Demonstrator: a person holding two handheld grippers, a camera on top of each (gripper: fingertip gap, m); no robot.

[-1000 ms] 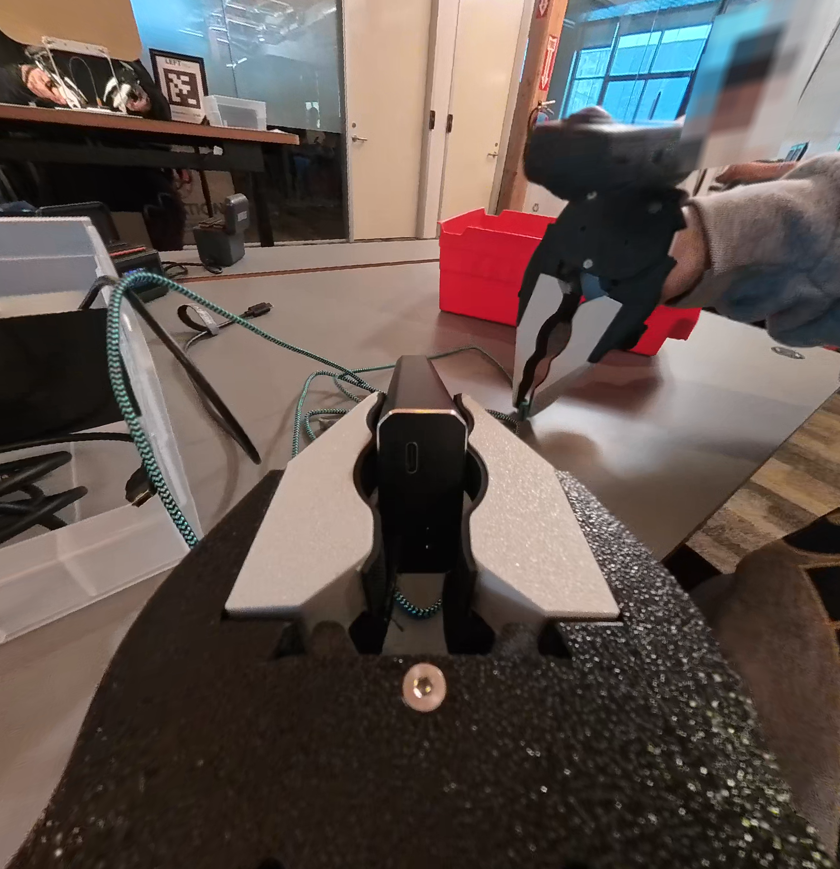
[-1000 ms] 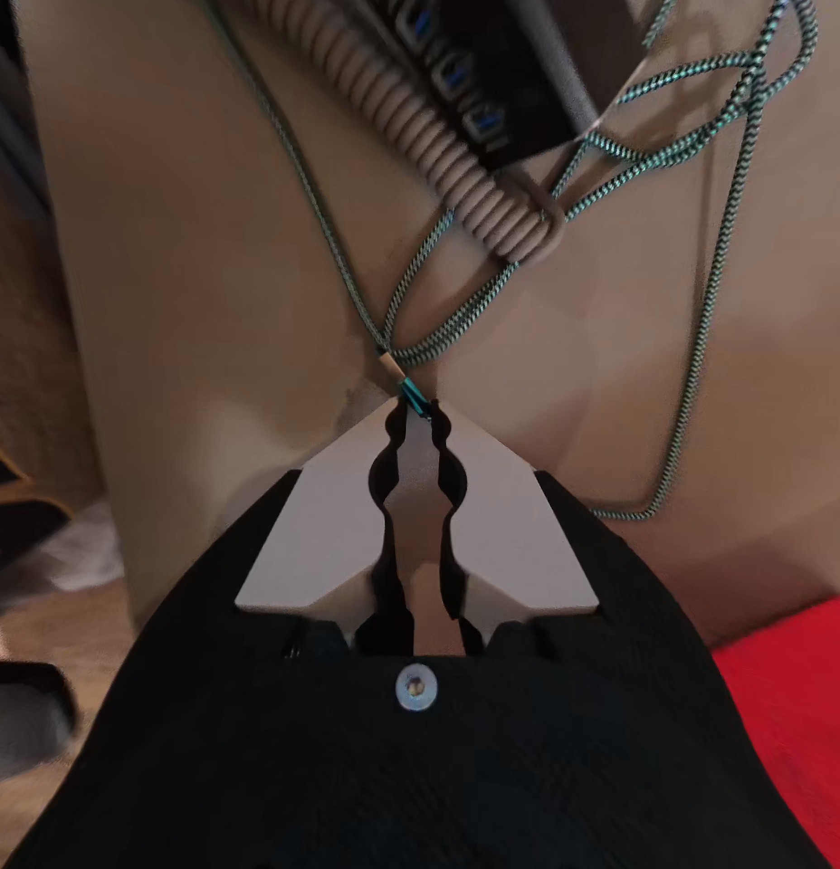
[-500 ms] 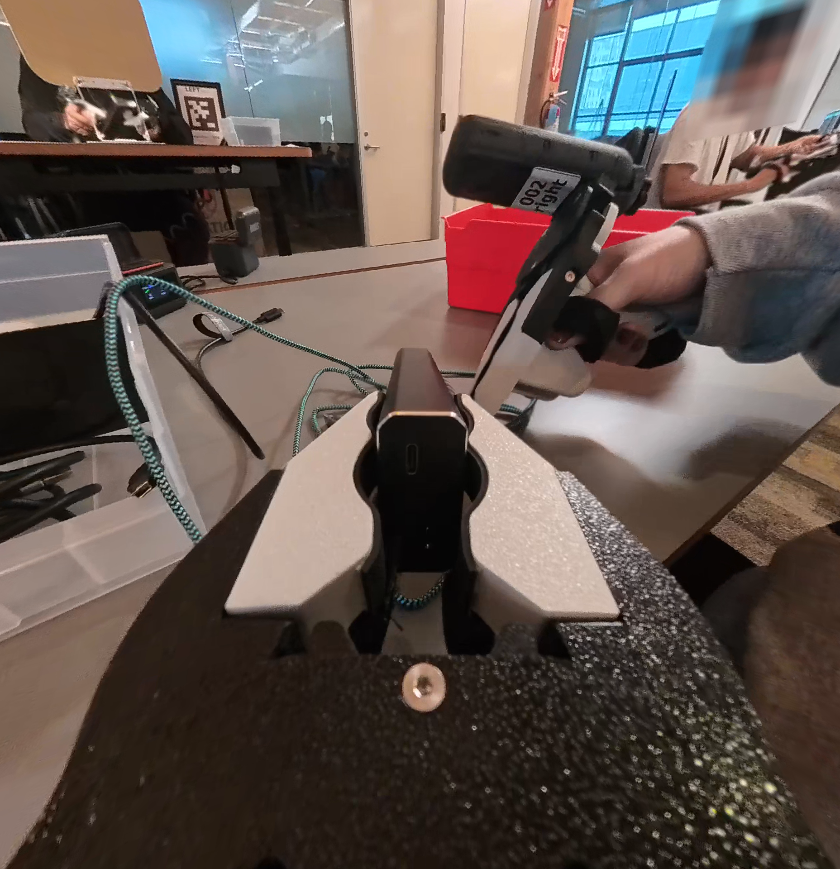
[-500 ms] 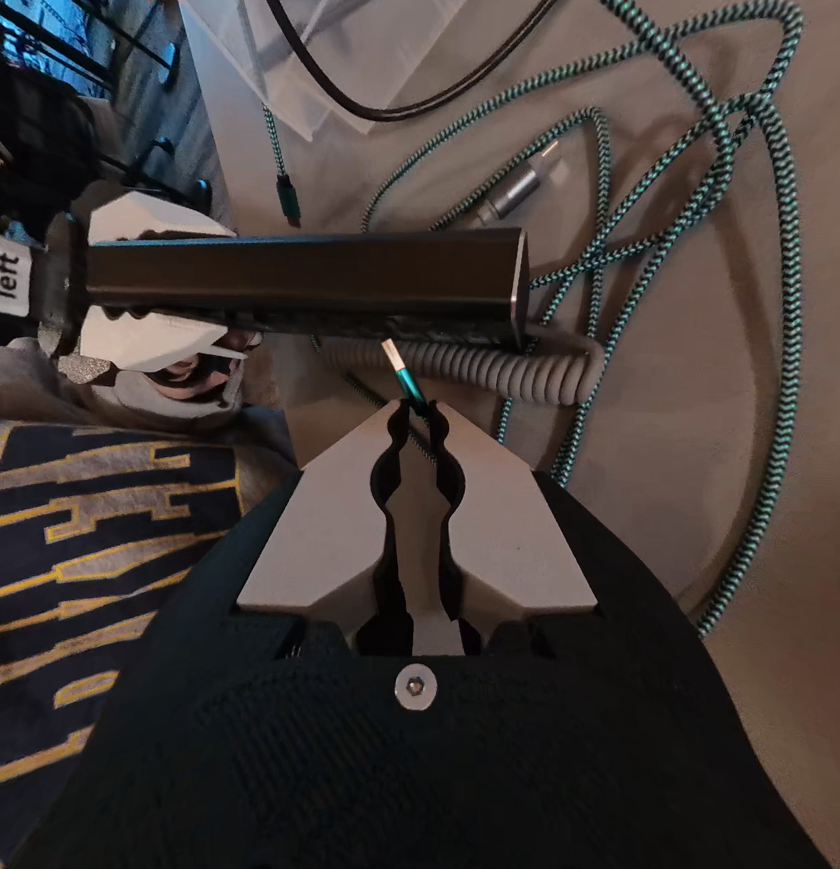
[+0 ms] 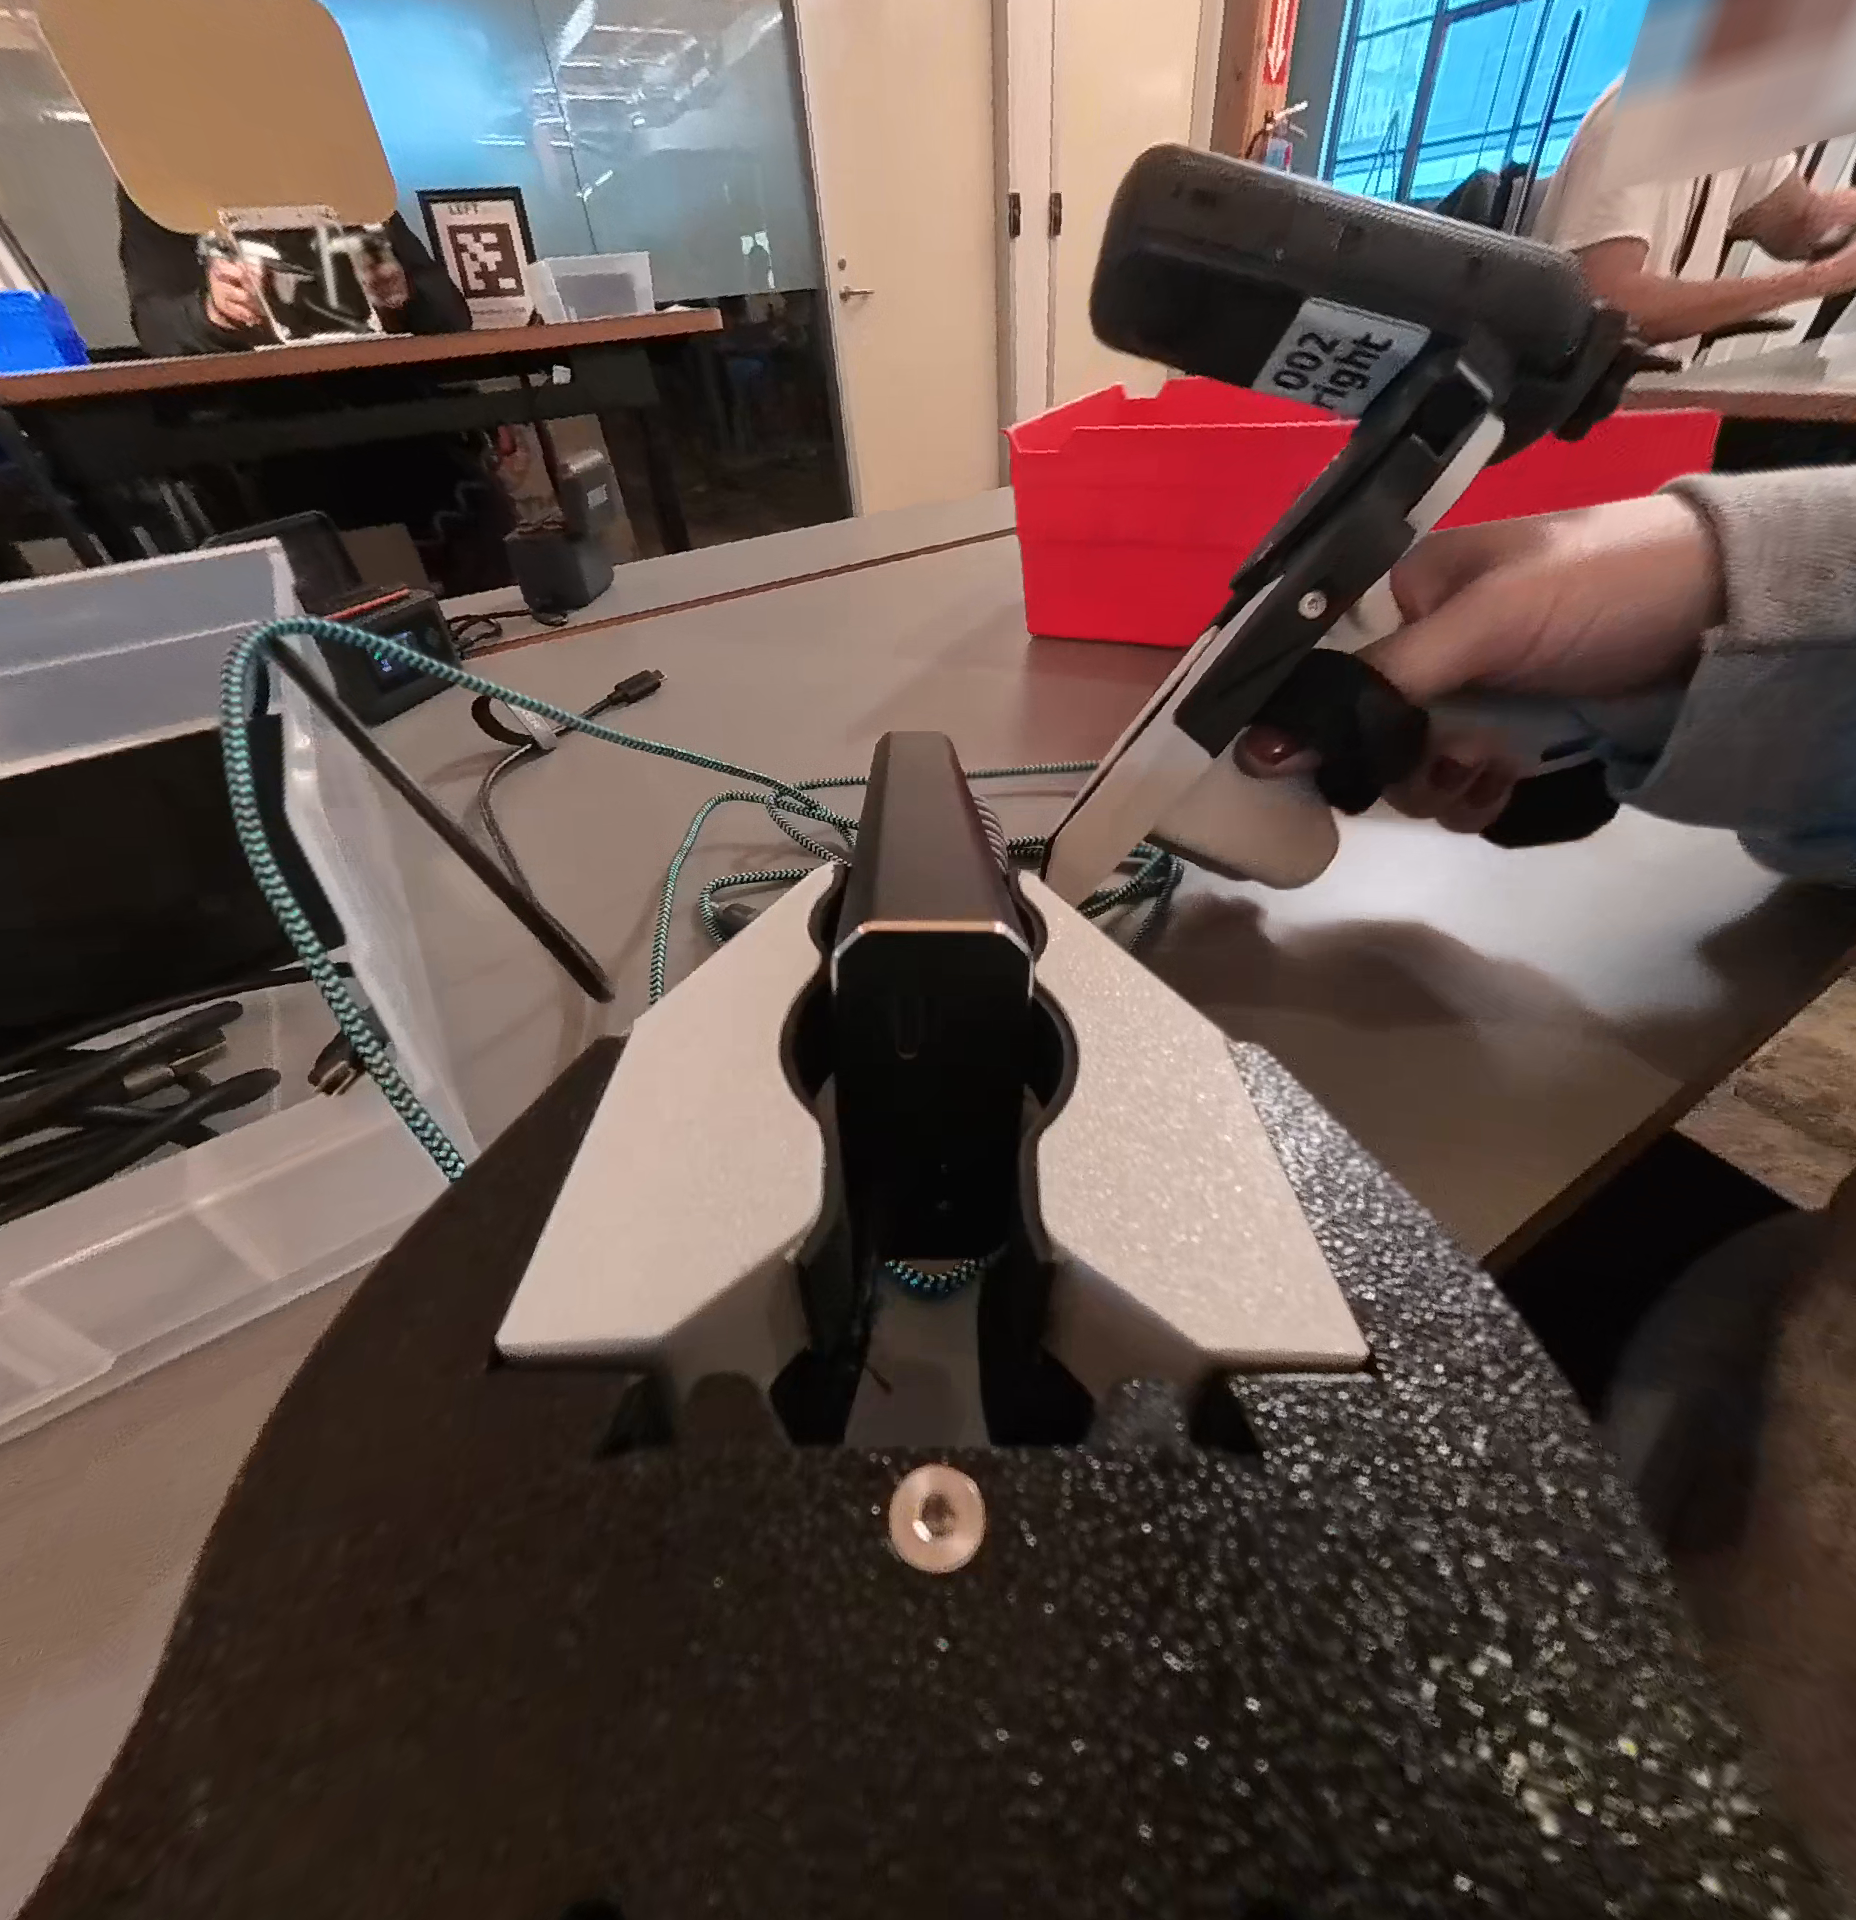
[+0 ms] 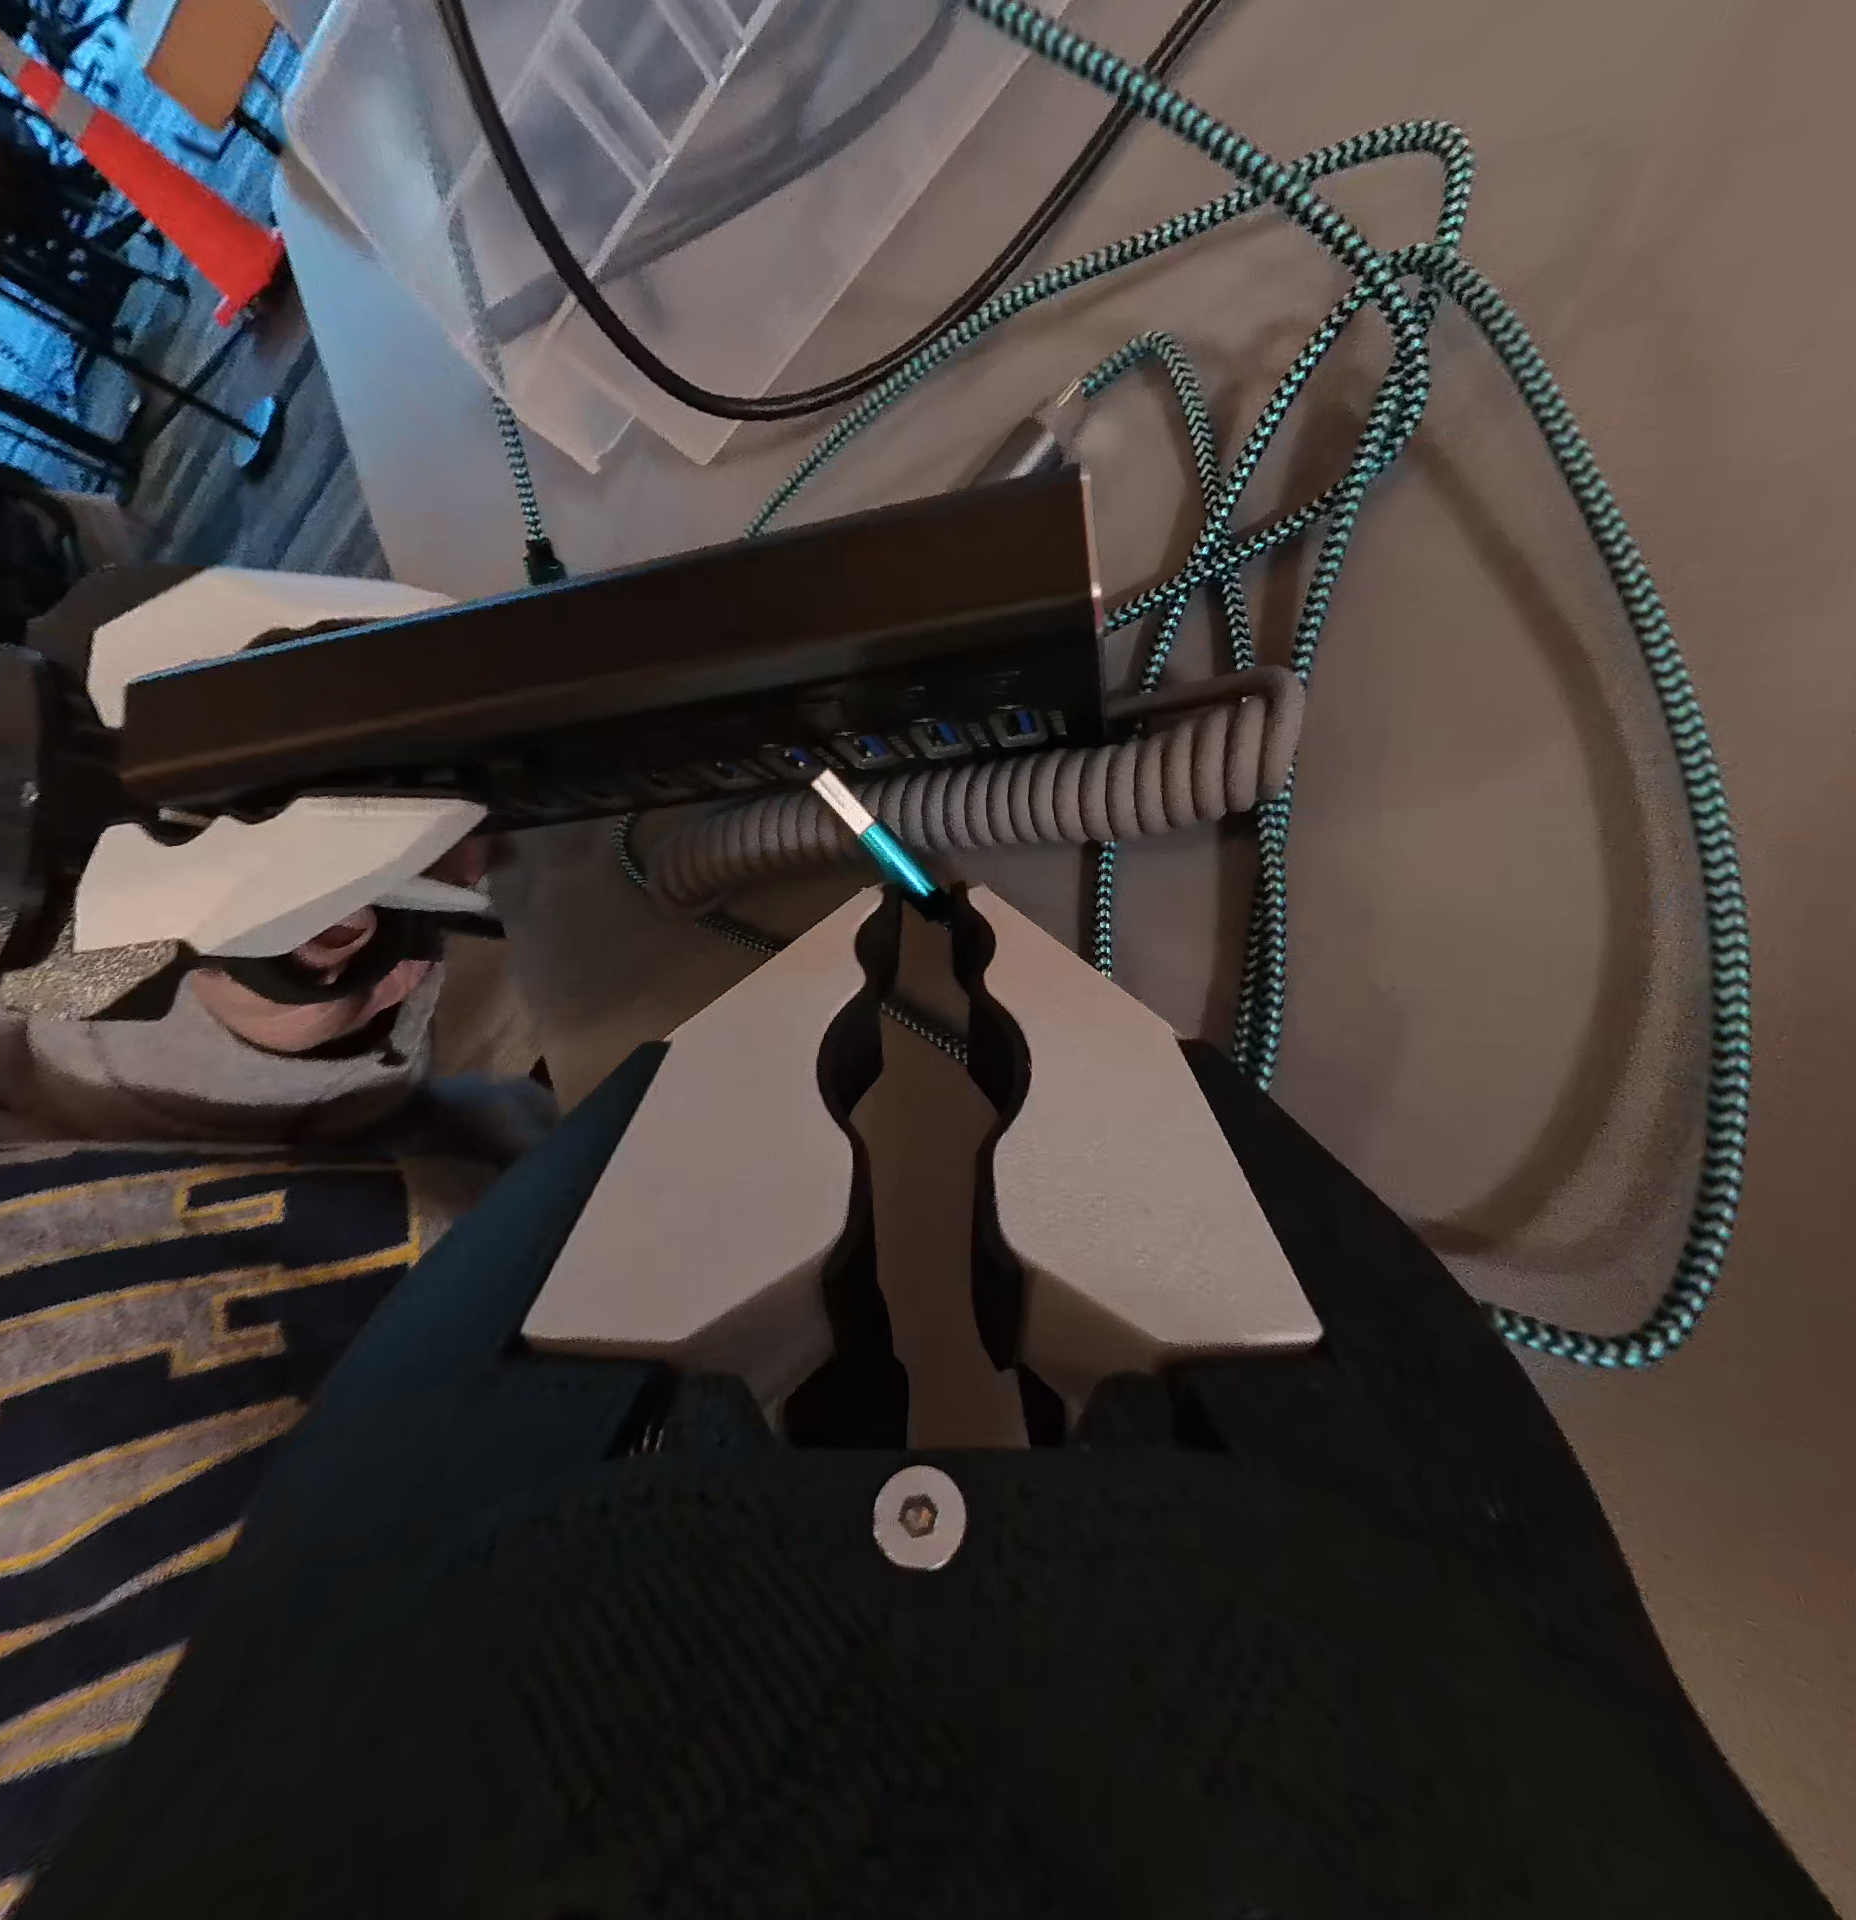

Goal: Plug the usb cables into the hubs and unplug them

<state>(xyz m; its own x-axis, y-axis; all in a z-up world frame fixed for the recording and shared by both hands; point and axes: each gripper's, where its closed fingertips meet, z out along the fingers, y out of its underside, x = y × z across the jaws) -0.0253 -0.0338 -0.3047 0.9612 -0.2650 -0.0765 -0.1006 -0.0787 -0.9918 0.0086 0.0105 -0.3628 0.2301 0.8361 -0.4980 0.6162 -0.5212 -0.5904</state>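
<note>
My left gripper point(image 5: 929, 904) is shut on a long black USB hub point(image 5: 929, 997) and holds it level above the table. In the right wrist view the hub point(image 6: 633, 644) shows side-on, with a row of blue ports point(image 6: 939, 740) facing me. My right gripper point(image 6: 919, 894) is shut on a teal USB plug point(image 6: 882, 847) of a teal braided cable point(image 6: 1672, 935). The plug's metal tip sits just short of one port. In the left wrist view my right gripper point(image 5: 1059, 857) points down at the hub's right side.
A clear plastic bin point(image 5: 124, 1039) with black cables stands at the left. A red bin point(image 5: 1215, 520) stands at the back right. A grey coiled cable point(image 6: 1007, 810) lies under the hub. The table edge point(image 5: 1682, 1091) runs on the right. People sit at tables beyond. My right fingertips sit around 8 cm from my left ones.
My right gripper has carried the teal plug up from the table to the hub's port side. The hub has tilted so that its ports show. The left gripper holds its grip.
</note>
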